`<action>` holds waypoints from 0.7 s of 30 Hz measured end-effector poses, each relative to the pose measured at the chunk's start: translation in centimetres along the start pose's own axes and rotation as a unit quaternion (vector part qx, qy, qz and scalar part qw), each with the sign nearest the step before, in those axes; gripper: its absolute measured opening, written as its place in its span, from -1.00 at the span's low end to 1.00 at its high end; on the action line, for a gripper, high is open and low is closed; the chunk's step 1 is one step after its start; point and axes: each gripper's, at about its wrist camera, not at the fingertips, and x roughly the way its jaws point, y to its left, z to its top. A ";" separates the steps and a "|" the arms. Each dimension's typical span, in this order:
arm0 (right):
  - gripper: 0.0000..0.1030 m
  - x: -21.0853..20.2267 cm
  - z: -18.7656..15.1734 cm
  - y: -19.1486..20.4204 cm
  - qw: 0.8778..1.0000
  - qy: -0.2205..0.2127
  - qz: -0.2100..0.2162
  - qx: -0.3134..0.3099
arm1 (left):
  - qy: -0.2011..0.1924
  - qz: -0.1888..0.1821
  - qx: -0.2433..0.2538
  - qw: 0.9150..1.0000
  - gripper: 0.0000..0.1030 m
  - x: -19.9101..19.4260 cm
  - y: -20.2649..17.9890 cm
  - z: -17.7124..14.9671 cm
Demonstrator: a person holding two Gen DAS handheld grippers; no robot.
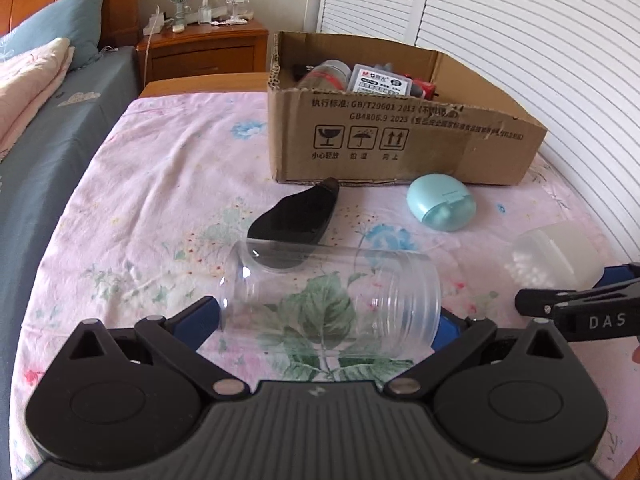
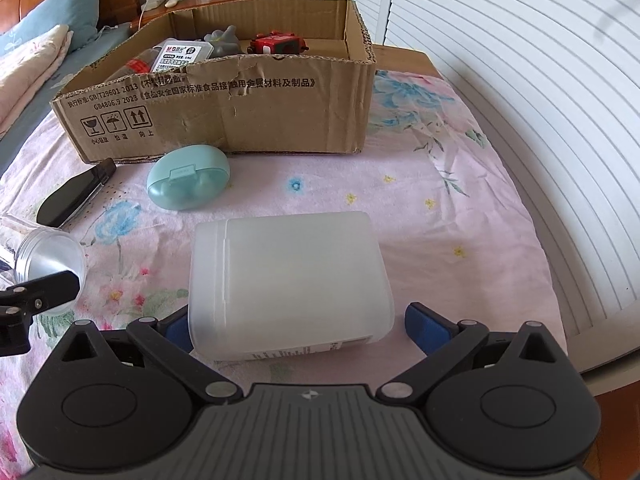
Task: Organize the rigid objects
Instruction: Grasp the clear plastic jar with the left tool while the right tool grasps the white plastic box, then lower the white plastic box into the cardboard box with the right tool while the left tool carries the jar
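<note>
Right up close, the left gripper has its blue fingers spread wide around a clear plastic jar lying on its side on the floral sheet. The pads sit at either end of the jar, about touching it, but a firm squeeze cannot be confirmed. Just past the jar at 12 o'clock lies a black case, its tip nearly at the foot of the cardboard box. At 1 o'clock, a mint-green oval case rests just in front of the box wall.

Over on the right wrist view, the right gripper is open wide too, fingers flanking a frosted white container lying flat on the sheet. The left pad is tucked against its corner; the right pad stands a little clear of it. No grip there. The mint case shows at 11 o'clock, the black case at 10, and the jar's open mouth at 9, with the other gripper's black tip beside it.

Inside the box: a grey labelled case, a red toy, a grey figure and a bottle with a red label.
</note>
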 end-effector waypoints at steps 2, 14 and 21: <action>1.00 -0.1 -0.1 0.0 1.000 -0.004 0.000 0.000 | -0.001 0.009 0.000 1.000 0.98 0.0 -0.2 -0.1; 1.00 -0.2 -0.6 0.0 1.000 -0.024 0.000 0.001 | -0.013 0.041 -0.019 0.999 0.98 -0.9 -0.9 0.1; 1.00 -0.2 -0.5 0.1 1.000 -0.021 -0.002 0.003 | -0.026 0.064 0.002 0.998 0.97 -1.3 -1.8 0.0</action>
